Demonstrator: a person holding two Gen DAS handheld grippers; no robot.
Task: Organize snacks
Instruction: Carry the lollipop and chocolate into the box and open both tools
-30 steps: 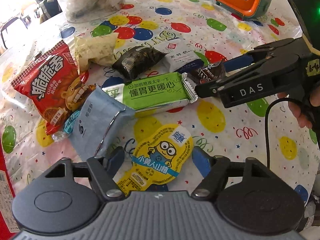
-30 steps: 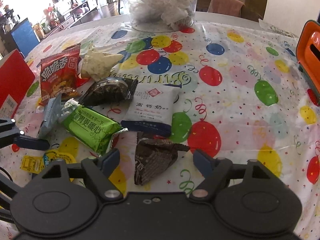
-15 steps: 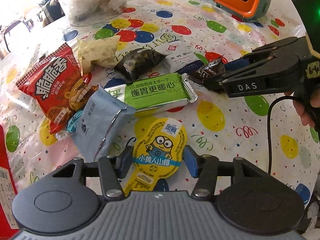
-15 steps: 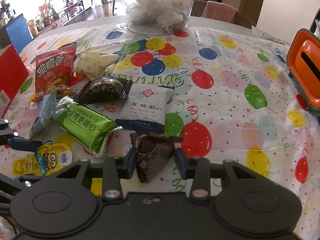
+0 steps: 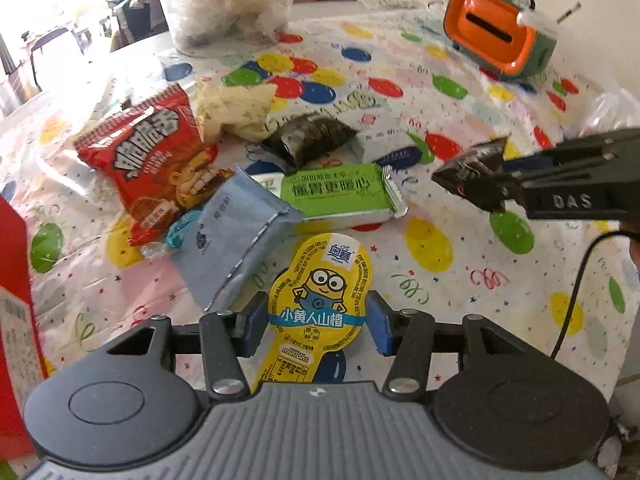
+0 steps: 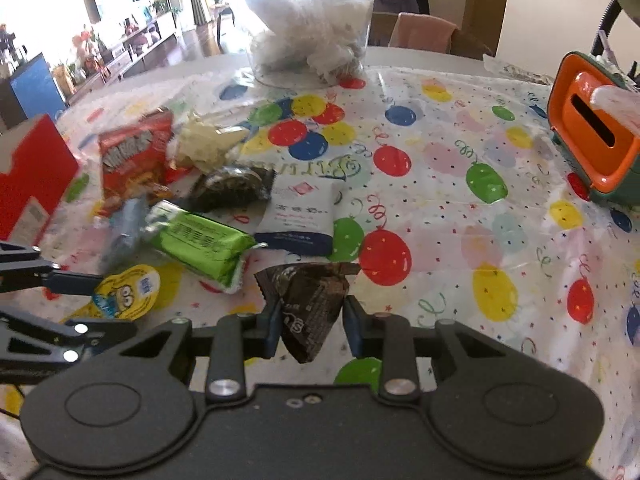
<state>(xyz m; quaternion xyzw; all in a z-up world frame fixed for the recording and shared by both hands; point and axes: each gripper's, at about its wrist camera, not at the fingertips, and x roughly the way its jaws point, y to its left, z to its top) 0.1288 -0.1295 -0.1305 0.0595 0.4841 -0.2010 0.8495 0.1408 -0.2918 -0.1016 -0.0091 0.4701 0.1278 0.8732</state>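
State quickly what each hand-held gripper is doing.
Left hand-held gripper: closed on the yellow Minion snack.
Right hand-held gripper: closed on the dark brown wrapper.

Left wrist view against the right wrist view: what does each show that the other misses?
Only the left wrist view shows the whole yellow Minions pack between the left tongs, and the "DAS" lettering on the right tongs. Only the right wrist view shows the full white pouch and the room behind. Both show the dark brown wrapper clamped in the right tongs, the green bar and the orange box.

Yellow minion snack point(image 5: 320, 312) and dark brown wrapper point(image 6: 310, 308) each pinched, lifted.
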